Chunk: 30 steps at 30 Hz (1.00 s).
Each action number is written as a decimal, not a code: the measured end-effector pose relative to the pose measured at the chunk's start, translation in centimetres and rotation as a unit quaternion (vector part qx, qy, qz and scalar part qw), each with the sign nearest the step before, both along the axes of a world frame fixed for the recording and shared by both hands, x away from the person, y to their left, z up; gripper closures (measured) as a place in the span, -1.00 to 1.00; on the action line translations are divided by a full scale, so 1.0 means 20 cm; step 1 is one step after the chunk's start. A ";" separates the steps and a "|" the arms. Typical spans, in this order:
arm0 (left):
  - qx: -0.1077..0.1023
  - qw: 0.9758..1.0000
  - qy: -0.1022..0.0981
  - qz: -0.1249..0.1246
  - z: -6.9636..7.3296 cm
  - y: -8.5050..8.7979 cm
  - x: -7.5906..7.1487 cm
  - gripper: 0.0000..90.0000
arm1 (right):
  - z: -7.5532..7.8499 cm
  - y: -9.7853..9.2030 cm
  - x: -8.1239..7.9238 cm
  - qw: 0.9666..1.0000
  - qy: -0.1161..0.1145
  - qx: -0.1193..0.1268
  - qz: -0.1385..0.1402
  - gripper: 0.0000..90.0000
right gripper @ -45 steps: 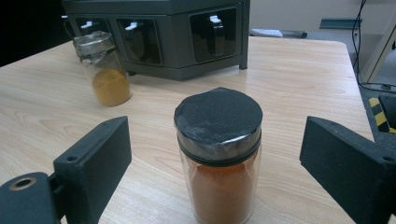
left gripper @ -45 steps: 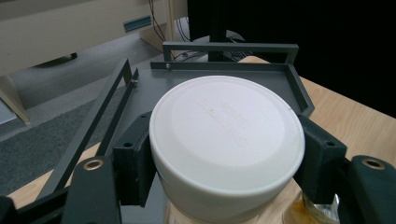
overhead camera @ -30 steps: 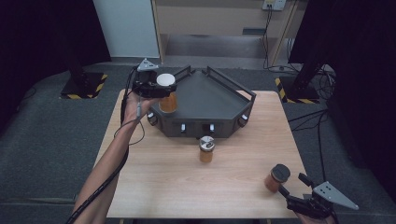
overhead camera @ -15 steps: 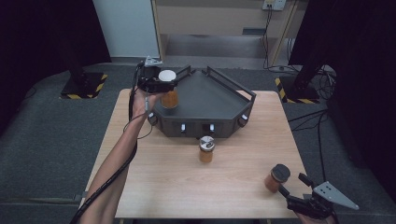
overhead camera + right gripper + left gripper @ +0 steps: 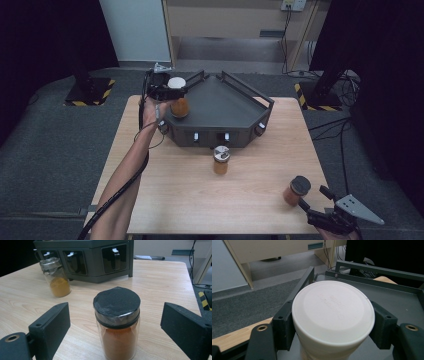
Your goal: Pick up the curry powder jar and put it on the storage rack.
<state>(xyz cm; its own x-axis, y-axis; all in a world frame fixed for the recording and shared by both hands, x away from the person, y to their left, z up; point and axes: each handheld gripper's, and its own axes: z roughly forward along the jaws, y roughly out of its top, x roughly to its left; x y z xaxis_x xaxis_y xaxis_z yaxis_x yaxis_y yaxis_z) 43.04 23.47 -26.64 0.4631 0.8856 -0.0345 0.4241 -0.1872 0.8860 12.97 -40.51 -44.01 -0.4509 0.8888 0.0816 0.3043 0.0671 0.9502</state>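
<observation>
High view. A wooden table (image 5: 165, 200) carries a dark grey angular rack (image 5: 220, 107) at its far side. The left gripper (image 5: 172, 92), held in the person's left hand (image 5: 150, 111), is clamped on a white-lidded jar (image 5: 177, 97) of orange powder, which it holds upright over the rack's left corner — whether the jar's base touches the rack's top cannot be told. A second jar, the silver-lidded jar (image 5: 220, 159), stands on the table just in front of the rack. Near the table's right front corner stands the black-lidded jar (image 5: 295, 191), with the right gripper (image 5: 312, 202) just beside it, its jaws pointing toward the jar.

Left gripper view. The white-lidded jar (image 5: 333, 315) sits between the two black jaws; both pads press against its sides just under the lid. The rack's flat top and raised rail (image 5: 377, 270) lie behind it.

Right gripper view. The black-lidded jar (image 5: 117, 322) stands upright on the table between the jaws, which are spread wide — neither pad touches the glass. The silver-lidded jar (image 5: 55, 277) stands farther off at the left, close to the rack (image 5: 87, 258) with its front openings.
</observation>
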 end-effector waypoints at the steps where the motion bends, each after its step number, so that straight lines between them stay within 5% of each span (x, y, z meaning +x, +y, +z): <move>1: 0.001 1.000 0.000 0.000 0.00 0.00 0.00 -0.28 | 0.00 0.00 0.00 1.000 0.000 0.000 0.000 -0.80; 30: 0.004 1.000 -0.005 0.002 -0.05 -0.03 0.01 -0.28 | 0.00 0.00 0.00 1.000 -0.002 0.000 0.002 -0.80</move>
